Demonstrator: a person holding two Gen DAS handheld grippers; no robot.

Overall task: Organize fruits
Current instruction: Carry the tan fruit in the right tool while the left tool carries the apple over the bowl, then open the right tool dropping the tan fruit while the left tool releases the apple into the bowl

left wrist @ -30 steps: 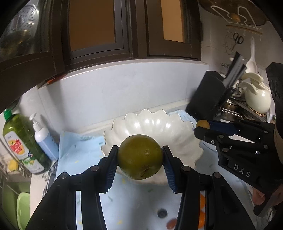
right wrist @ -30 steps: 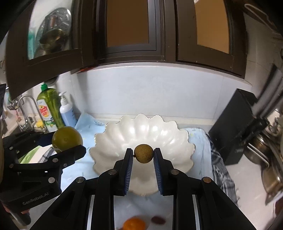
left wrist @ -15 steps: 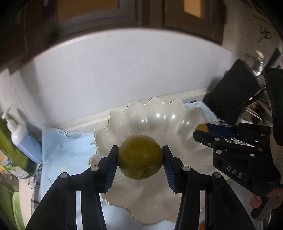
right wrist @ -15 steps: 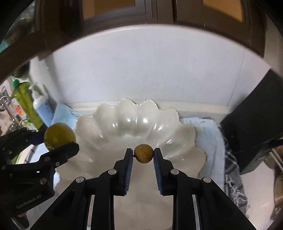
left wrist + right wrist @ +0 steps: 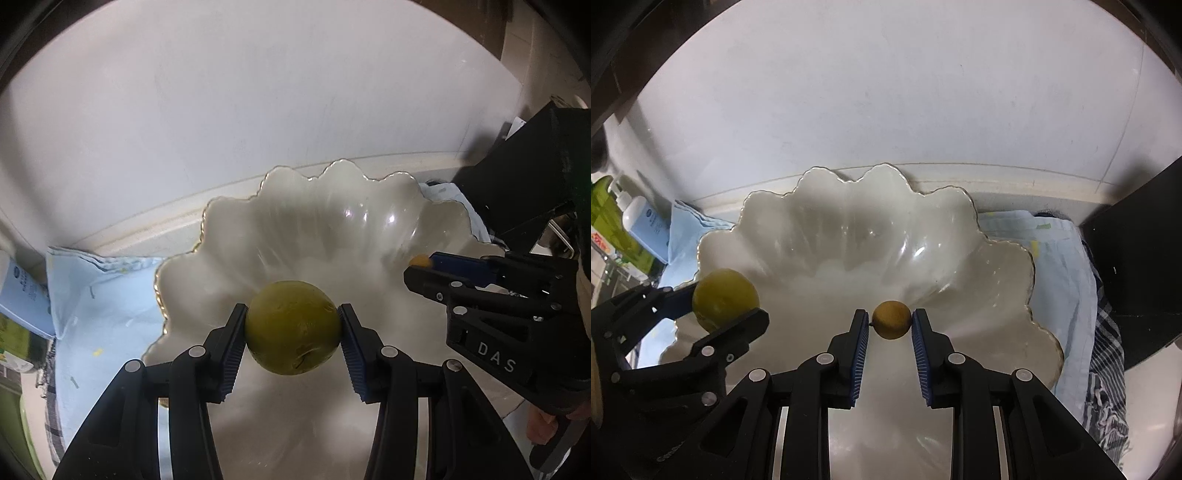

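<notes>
Left wrist view first: we've got the left gripper (image 5: 291, 328) clamped on a big round olive-green fruit (image 5: 292, 326), blue ribbed pads pressed against both sides of it. The fruit hangs over the near part of a glossy white scalloped bowl with a thin gold rim (image 5: 202, 225), and we can't see it touching the bowl. Over on the right, our right gripper (image 5: 421, 265) pokes in from the side with a small round yellow-brown fruit (image 5: 420, 260) peeking out at its tip, also above the bowl's inside. The bowl sits on a light blue cloth (image 5: 99, 295) spread on the counter. At the far left edge there's a white-and-blue pump bottle (image 5: 22, 295), and a black block-shaped thing (image 5: 517, 177) stands at the far right, against the pale wall.

Right wrist view: the right gripper (image 5: 891, 320) is squeezed down narrow on that small yellow-brown fruit (image 5: 891, 319), pads tight on either side, and it's held over the near middle of the white bowl (image 5: 960, 195). On the left the left gripper (image 5: 726, 301) comes in with the olive-green fruit (image 5: 724, 298) between its fingers, over the bowl's left edge. The blue cloth (image 5: 1060, 266) shows past the bowl's right rim, with a dark plaid cloth (image 5: 1108, 354) lying on its right side. The pump bottle (image 5: 646, 225) stands far left beside a green bottle (image 5: 605, 218).
</notes>
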